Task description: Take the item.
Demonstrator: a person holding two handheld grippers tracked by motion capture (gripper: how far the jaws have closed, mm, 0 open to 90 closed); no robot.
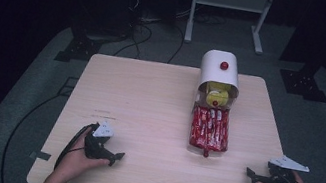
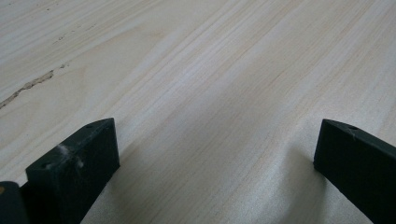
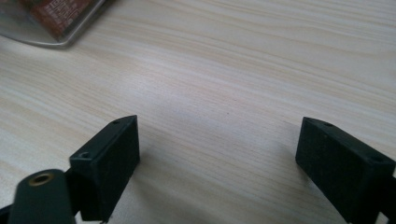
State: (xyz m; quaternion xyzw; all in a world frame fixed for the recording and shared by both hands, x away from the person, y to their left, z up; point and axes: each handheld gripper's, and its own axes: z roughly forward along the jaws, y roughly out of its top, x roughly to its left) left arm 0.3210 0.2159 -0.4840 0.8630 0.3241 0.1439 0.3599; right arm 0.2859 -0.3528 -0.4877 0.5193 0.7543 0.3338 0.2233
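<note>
A white box with a red knob (image 1: 220, 70) stands at the far middle-right of the wooden table (image 1: 148, 104), with a yellow item (image 1: 216, 96) in its open front. A clear drawer full of red packets (image 1: 210, 127) lies pulled out in front of it; its corner (image 3: 51, 21) shows in the right gripper view. My left gripper (image 1: 117, 157) rests near the front left, open over bare wood (image 2: 215, 149). My right gripper (image 1: 251, 175) rests at the front right, also open and holding nothing (image 3: 217, 149).
Cables (image 1: 136, 31) and a white stand's legs (image 1: 228, 11) lie on the floor beyond the table. Black equipment bases (image 1: 77, 48) sit at both far corners. A dark scratch (image 2: 28, 88) marks the wood near my left gripper.
</note>
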